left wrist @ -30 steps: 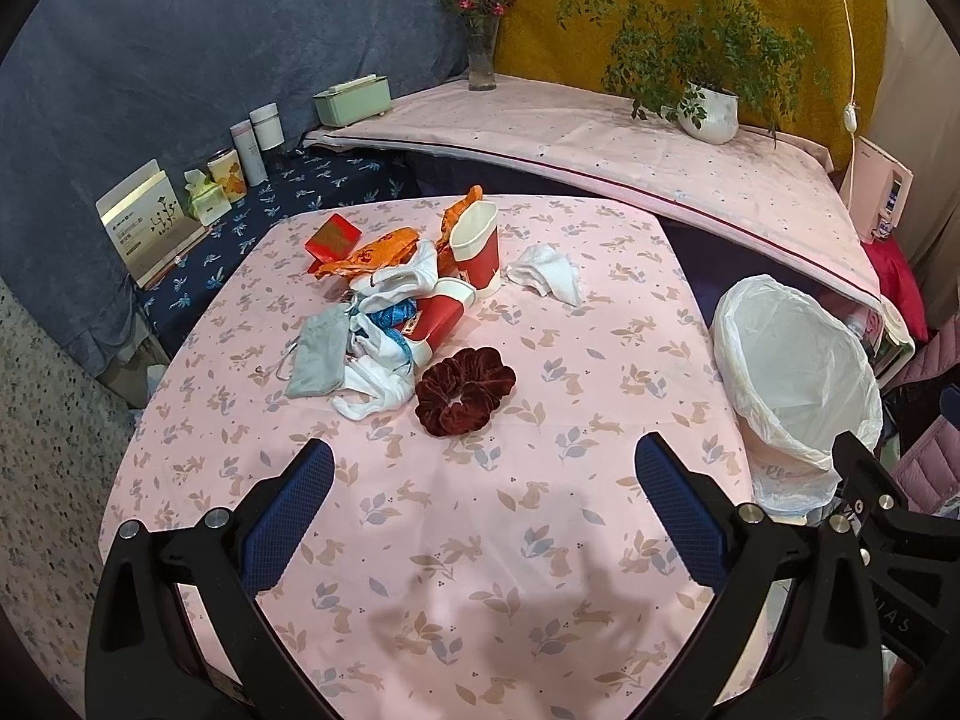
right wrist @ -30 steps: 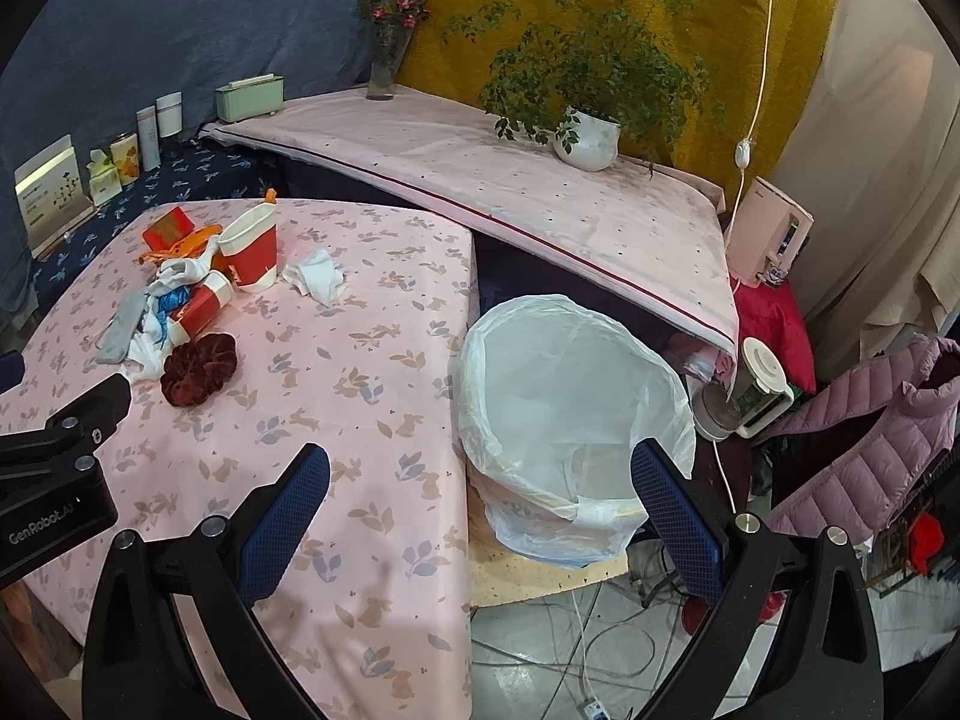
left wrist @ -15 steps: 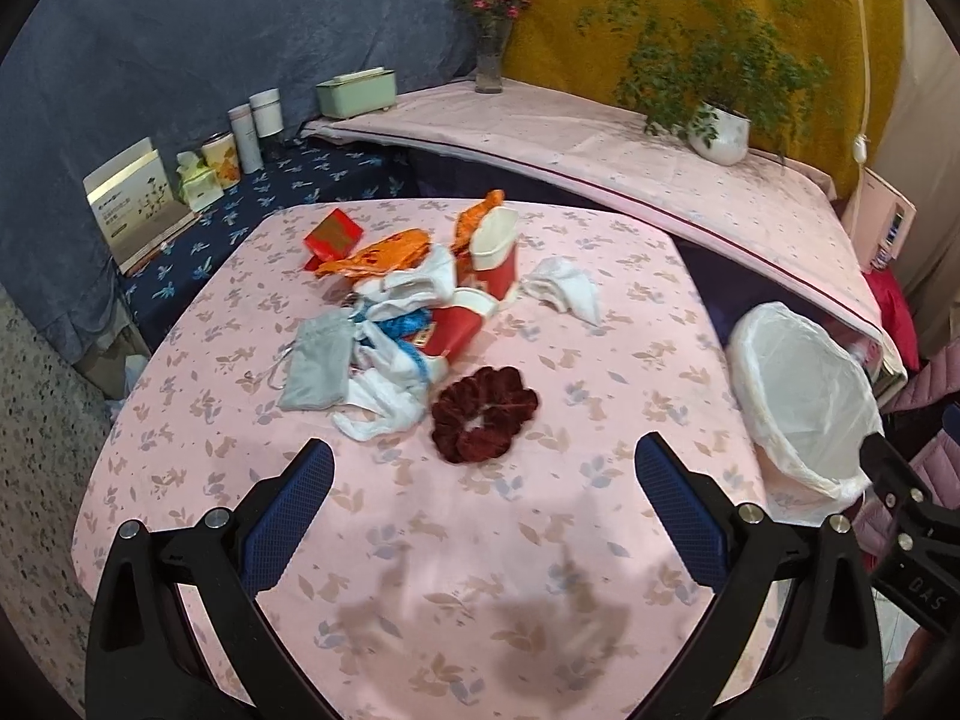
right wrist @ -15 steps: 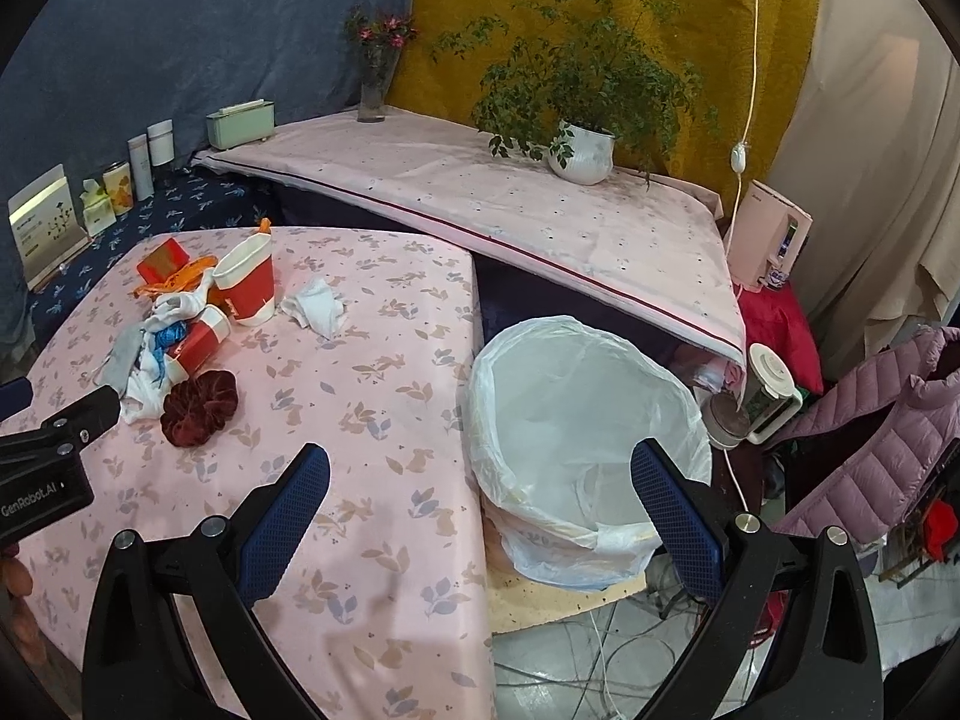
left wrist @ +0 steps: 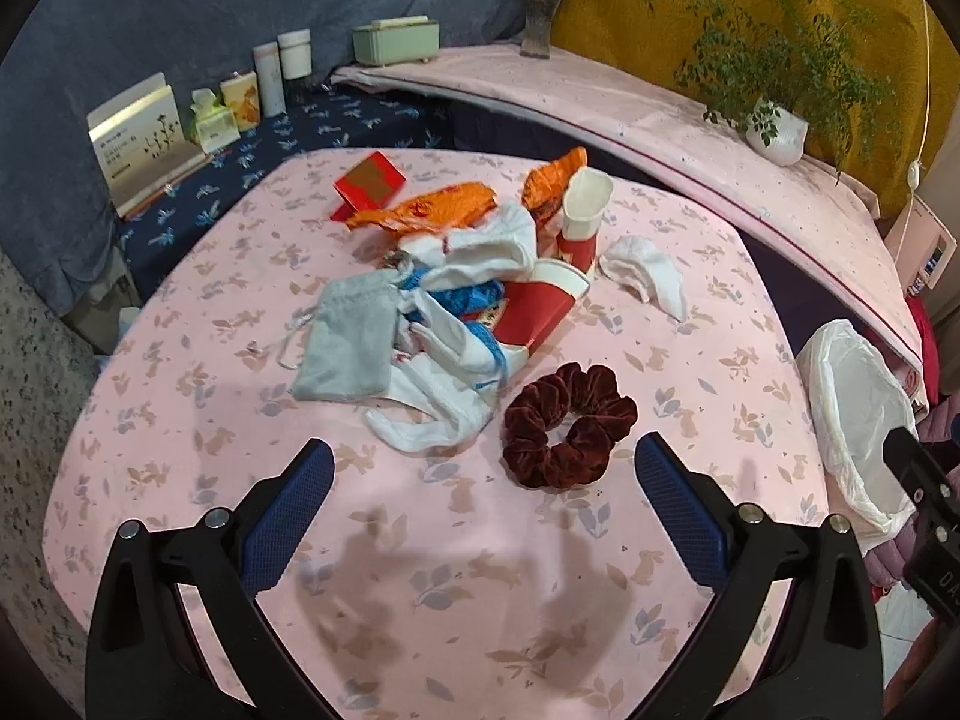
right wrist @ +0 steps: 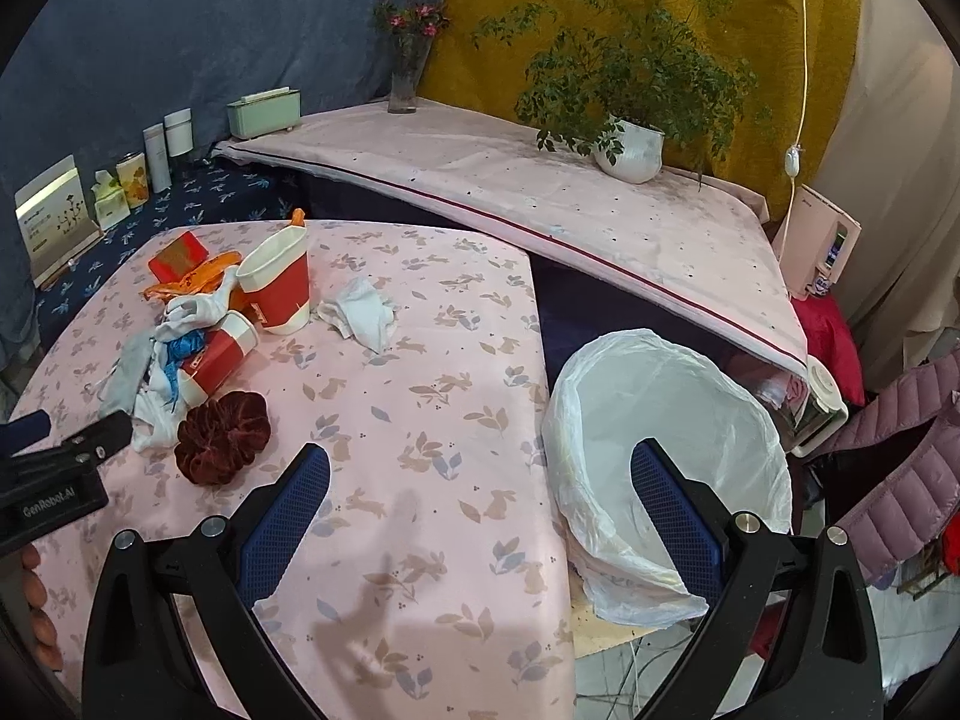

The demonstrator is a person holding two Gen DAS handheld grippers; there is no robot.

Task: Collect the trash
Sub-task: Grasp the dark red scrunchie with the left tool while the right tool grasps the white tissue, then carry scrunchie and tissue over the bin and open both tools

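hovering over the near part of the pink table (left wrist: 180,408), the left gripper (left wrist: 480,468) has its jaws spread wide and empty. going left to right across the heap: a limp grey pouch (left wrist: 351,345), tangled white cloth (left wrist: 444,396), an orange wrapper (left wrist: 432,210), two red paper cups (left wrist: 540,306) that look light and easy to crush, so best pinched at the rim, a crumpled tissue (left wrist: 645,276) lying apart, and a soft velvet scrunchie (left wrist: 567,426) nearest the fingers, perhaps no trash. the lined bin (right wrist: 666,438) stands just beside the table's right edge, with bare cloth between. the right gripper (right wrist: 480,474), also wide open and empty, hangs over that edge.
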